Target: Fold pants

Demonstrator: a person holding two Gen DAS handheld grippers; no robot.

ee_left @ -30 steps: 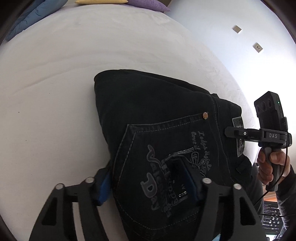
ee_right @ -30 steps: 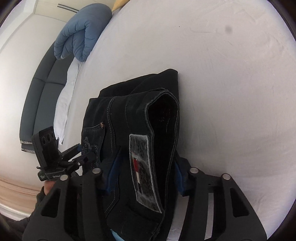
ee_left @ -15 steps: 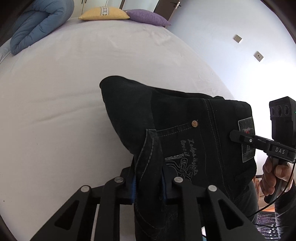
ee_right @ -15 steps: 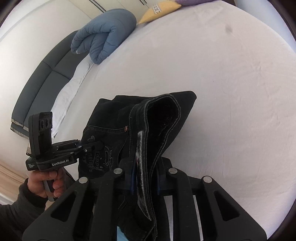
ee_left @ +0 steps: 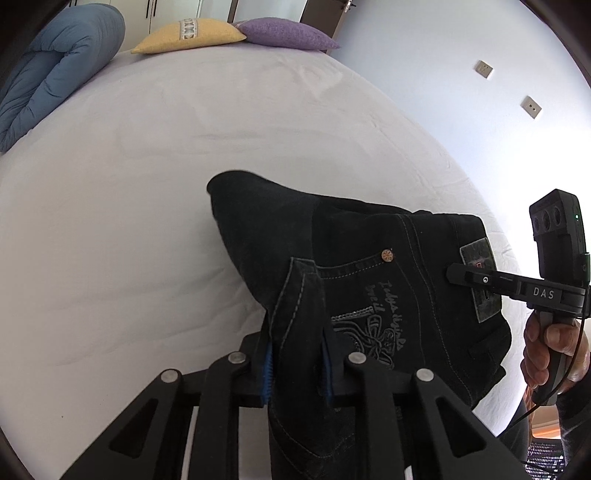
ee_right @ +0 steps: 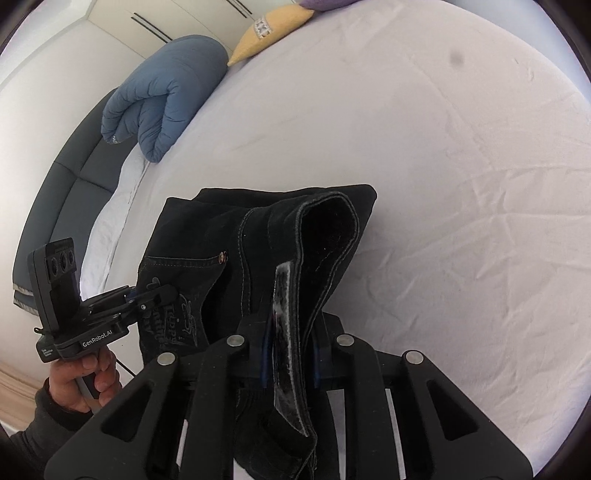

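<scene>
The black jeans (ee_left: 343, 251) are folded into a thick bundle and hang lifted over the white bed (ee_left: 147, 184). My left gripper (ee_left: 297, 363) is shut on the bundle's near edge beside the embroidered back pocket. My right gripper (ee_right: 288, 350) is shut on the waistband end, where the grey label patch (ee_right: 284, 332) runs between the blue pads. In the left wrist view the right gripper (ee_left: 458, 275) clamps the fabric at the label. In the right wrist view the left gripper (ee_right: 162, 293) pinches the jeans (ee_right: 258, 236) by the pocket. The far corner of the bundle droops toward the sheet.
A rolled blue duvet (ee_left: 48, 70) lies at the bed's far left corner, with a yellow pillow (ee_left: 192, 35) and a purple pillow (ee_left: 288, 33) at the head. A grey sofa (ee_right: 55, 184) stands beyond the bed's left side. A wall with sockets (ee_left: 484, 68) runs along the right.
Both grippers closed on the folded jeans and raised them off the sheet. The bundle now hangs between them, and more of the bed and pillows has come into view.
</scene>
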